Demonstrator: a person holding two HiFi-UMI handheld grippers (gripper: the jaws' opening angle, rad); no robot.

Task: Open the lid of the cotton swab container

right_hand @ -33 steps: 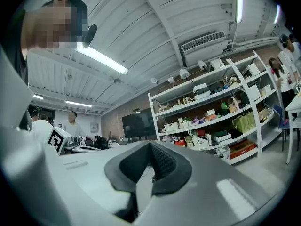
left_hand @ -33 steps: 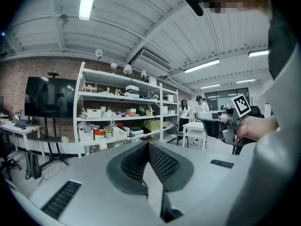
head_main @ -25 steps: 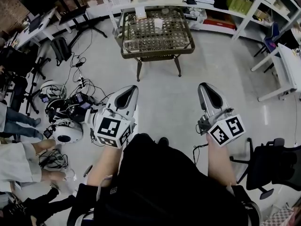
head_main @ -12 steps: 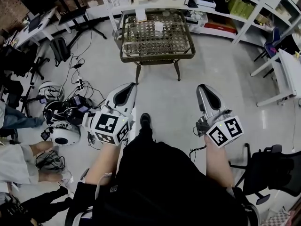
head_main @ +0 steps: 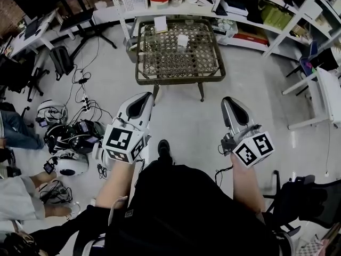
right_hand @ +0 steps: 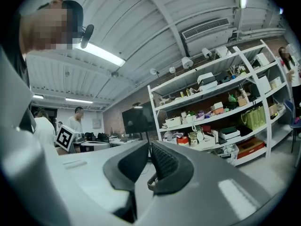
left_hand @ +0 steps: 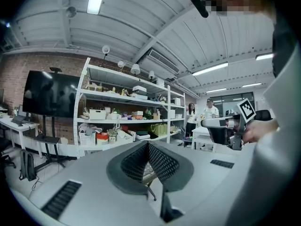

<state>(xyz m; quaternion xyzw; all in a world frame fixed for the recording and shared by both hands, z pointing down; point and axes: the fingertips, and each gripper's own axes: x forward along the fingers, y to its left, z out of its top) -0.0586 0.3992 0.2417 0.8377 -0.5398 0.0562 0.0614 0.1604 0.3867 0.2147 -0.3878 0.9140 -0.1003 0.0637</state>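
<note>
Left gripper (left_hand: 148,144): your jaws are closed tip to tip, with nothing between them. You hold it out in front of your body, pointed toward the table (head_main: 178,79).
Right gripper (right_hand: 150,145): your jaws are drawn together at the tips and carry nothing. It is level with the left one, the two well apart and side by side.
Cotton swab container (head_main: 183,40): a small pale item near the middle of the woven table top, well ahead of both your grippers and touched by neither. It is too small here to make out its lid.
White box (head_main: 160,24): on the same table top, toward its far left edge, apart from the container.
Shelving (head_main: 160,5): a white rack just behind the table, crowded with boxes and baskets.
Floor to your left: a tangle of cables and gear (head_main: 74,135).
Floor to your right: a dark office chair (head_main: 303,199)
</note>
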